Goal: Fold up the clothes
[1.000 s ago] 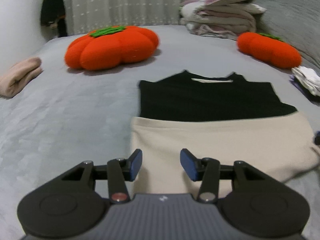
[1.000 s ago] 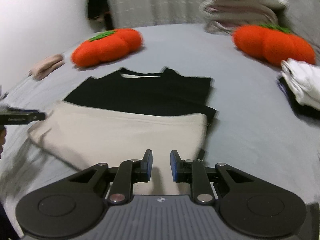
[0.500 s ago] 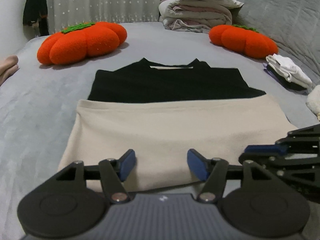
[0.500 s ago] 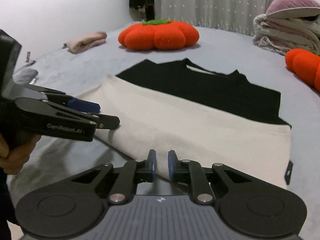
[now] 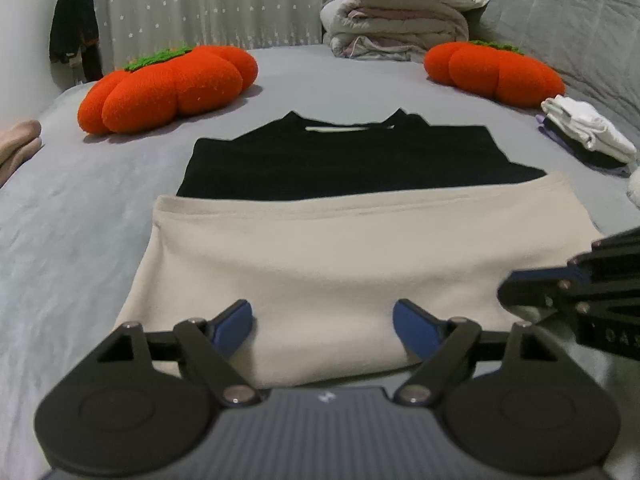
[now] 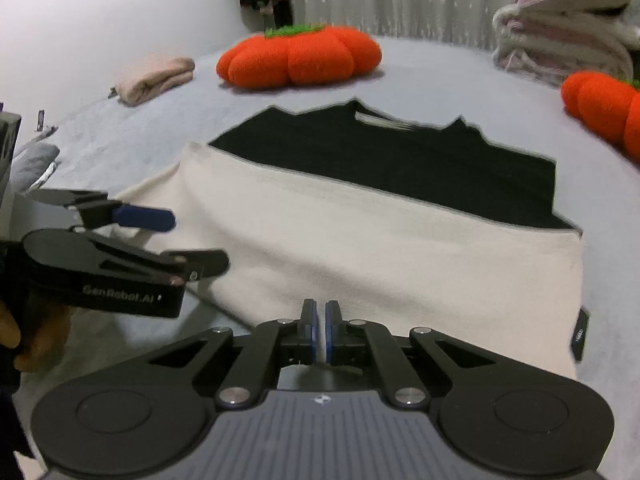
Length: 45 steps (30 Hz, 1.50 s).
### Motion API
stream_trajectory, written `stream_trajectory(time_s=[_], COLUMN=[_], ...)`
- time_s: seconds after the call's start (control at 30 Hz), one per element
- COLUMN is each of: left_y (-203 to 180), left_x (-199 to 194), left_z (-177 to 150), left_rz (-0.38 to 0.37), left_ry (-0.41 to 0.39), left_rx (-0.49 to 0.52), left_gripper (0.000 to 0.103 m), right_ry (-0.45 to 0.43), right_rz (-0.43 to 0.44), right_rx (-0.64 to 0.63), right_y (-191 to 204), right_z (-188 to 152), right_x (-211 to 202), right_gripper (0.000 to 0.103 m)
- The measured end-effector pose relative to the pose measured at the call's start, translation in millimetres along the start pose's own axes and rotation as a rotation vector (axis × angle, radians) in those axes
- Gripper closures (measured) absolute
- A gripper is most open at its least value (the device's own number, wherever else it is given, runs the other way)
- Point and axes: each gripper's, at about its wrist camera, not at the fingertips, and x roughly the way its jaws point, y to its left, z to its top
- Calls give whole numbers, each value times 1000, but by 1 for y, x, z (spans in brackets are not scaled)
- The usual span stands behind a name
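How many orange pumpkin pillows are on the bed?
2. One pumpkin pillow sits far left beyond the black-and-cream top; the other pumpkin pillow sits far right, near the stacked blankets. More could lie outside the views.

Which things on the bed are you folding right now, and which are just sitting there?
For the job:
black and cream garment
left gripper, open
right gripper, nearly shut, holding nothing

Just lying about:
two orange pumpkin cushions
pile of bedding
pink folded cloth
white folded clothes

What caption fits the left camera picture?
Open left gripper over a black-and-cream garment on the bed.
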Motion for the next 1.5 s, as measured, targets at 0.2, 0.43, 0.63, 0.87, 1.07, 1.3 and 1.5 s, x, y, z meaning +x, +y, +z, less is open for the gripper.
stream_trajectory(time_s=[0.2,0.43,0.63,0.87,1.07,1.3,1.5], left_y=[-6,-6,8,23,19,8,8], left_x=[6,10,17,24,18,27,33], left_z=[0,7,12,18,16,20,21], left_rz=[-3,5,23,41,12,14,24], left_ry=[7,-7,6,21,6,5,17], left_rx=[14,-5,-25,-45,-18,-8,-21], left_gripper=[22,21,18,17,16,14,11], right_ry=[12,-17,-9,2,-65,-19,-37], right_rz=[-17,-11,-39,-87,-47,-64,-111], right_rx=[0,-19,2,45,41,34,57], right_y=[2,8,7,-8,-7,-4,-15], right_z=[3,13,20,18,20,20,21], right_x=[12,20,30,28,17,35,35], right_gripper=[100,99,100,100,99,99,100])
